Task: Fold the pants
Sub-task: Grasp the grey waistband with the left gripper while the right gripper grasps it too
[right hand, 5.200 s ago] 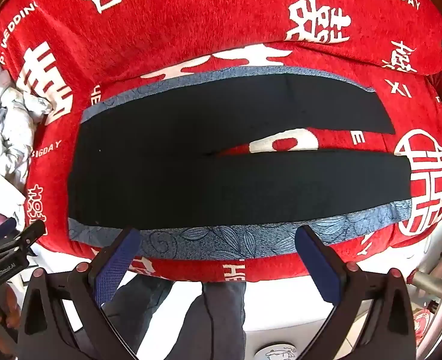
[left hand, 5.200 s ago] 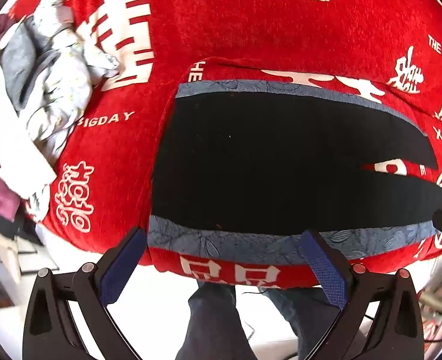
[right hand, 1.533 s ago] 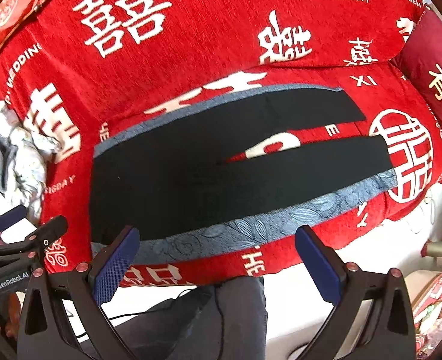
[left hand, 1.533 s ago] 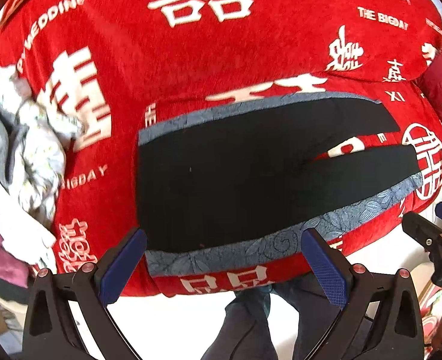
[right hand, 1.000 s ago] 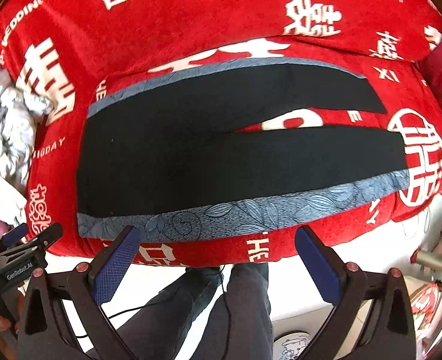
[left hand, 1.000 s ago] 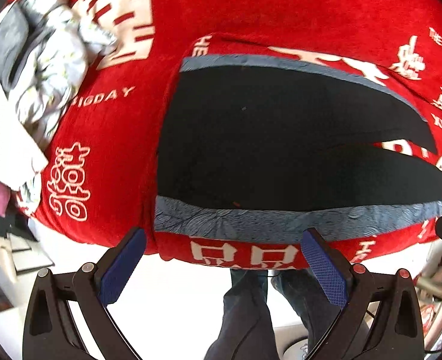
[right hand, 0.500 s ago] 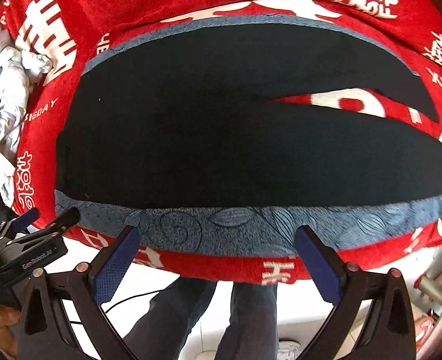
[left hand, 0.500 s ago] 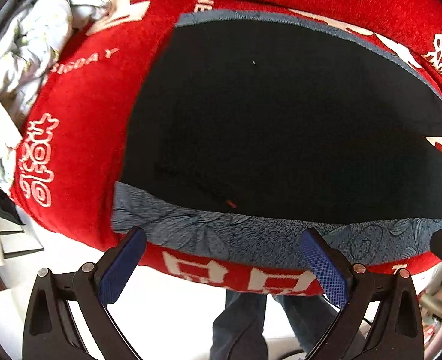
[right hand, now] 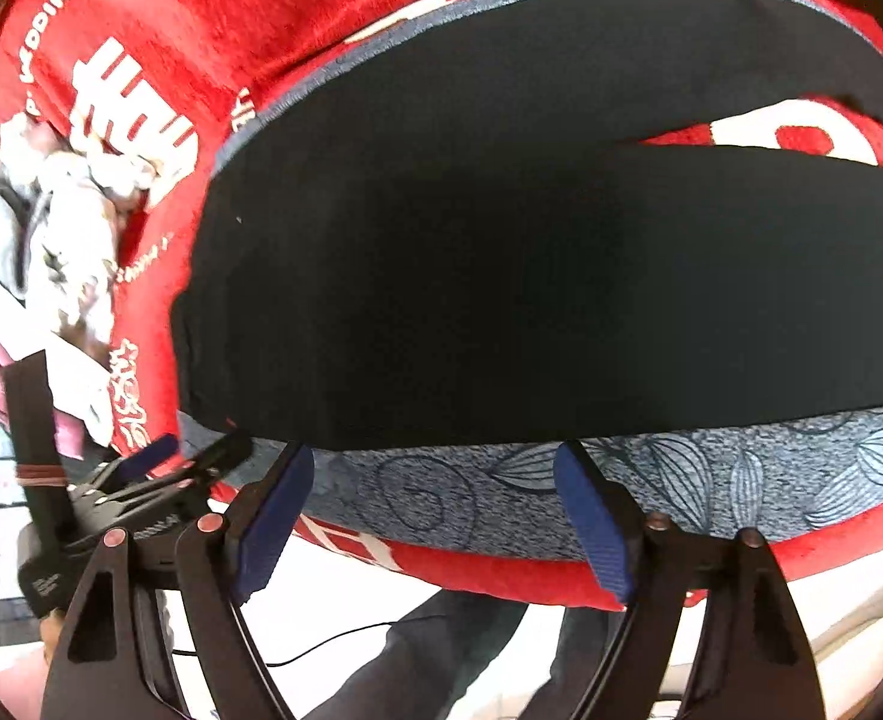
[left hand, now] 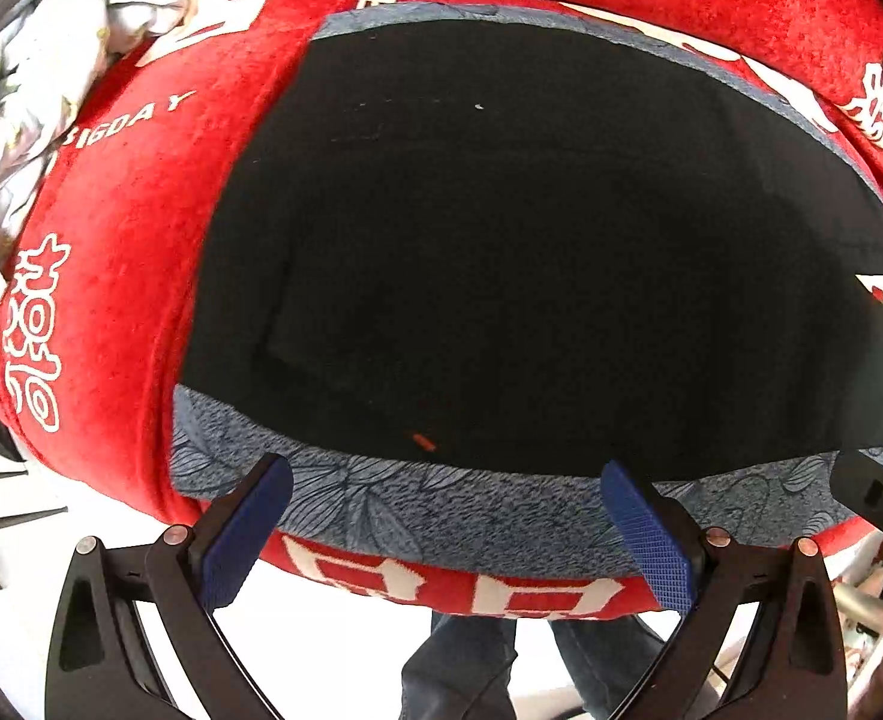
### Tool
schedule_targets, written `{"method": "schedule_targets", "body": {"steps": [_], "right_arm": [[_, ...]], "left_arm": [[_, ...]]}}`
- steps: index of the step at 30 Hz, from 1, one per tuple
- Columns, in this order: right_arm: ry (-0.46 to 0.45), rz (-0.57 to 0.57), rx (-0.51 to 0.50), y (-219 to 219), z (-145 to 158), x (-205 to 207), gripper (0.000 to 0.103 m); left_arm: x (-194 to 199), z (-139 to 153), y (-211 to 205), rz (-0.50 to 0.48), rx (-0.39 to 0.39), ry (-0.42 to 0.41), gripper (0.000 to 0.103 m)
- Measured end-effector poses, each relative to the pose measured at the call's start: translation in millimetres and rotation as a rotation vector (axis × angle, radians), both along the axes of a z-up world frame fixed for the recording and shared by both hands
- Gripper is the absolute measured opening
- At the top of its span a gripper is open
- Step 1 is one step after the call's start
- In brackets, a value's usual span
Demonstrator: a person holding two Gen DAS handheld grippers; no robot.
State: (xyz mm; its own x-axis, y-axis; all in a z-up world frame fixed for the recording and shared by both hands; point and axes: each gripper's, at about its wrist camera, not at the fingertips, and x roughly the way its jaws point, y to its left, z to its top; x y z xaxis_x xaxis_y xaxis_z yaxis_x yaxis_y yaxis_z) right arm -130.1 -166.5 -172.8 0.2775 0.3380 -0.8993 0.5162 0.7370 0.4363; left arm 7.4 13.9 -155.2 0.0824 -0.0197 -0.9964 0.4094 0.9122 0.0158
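Both grippers have dropped close to the black pants [left hand: 531, 252]. The left gripper [left hand: 444, 519] hangs spread over their grey patterned side band [left hand: 441, 510]; the right gripper [right hand: 435, 501] has been narrowing around nothing. Pinch the near edge only — not the red blanket [left hand: 123, 252] — at matching depths.

Pants [left hand: 531, 252] black; mat [left hand: 441, 510] grey-blue, leaf-patterned; cover [left hand: 117, 252] red, white lettering.

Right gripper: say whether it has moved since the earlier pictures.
Yes. The right gripper has come down toward the pants' grey patterned near edge, jaws just closing, nothing between them.
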Motion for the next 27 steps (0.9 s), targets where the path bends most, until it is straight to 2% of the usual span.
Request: {"method": "schedule_targets", "body": {"steps": [4, 7, 10, 12, 16, 19, 23, 27], "right_arm": [[-0.060, -0.025, 0.017, -4, 5, -4, 0.085], [-0.105, -0.015, 0.106, -4, 3, -14, 0.086], [-0.071, -0.004, 0.172, 0, -15, -38, 0.086], [-0.053, -0.014, 0.193, 1, -27, -52, 0.086], [-0.060, -0.095, 0.246, -2, -56, -77, 0.086], [-0.095, -0.173, 0.298, -7, -67, -80, 0.088], [-0.209, -0.244, 0.392, -6, -63, -82, 0.089], [-0.266, -0.258, 0.449, 11, -71, -55, 0.089]], "left_arm": [[1, 5, 0, -0.035, -0.009, -0.031, 0.103], [-2, 11, 17, -0.026, -0.075, -0.006, 0.103], [1, 6, 40, 0.018, -0.133, 0.062, 0.103], [2, 3, 53, 0.042, -0.147, 0.079, 0.103], [0, -2, 65, 0.060, -0.168, 0.099, 0.103], [-5, -1, 70, 0.079, -0.211, 0.124, 0.103], [-9, 0, 73, 0.088, -0.267, 0.150, 0.103], [-11, 3, 77, 0.085, -0.292, 0.161, 0.103]]}}
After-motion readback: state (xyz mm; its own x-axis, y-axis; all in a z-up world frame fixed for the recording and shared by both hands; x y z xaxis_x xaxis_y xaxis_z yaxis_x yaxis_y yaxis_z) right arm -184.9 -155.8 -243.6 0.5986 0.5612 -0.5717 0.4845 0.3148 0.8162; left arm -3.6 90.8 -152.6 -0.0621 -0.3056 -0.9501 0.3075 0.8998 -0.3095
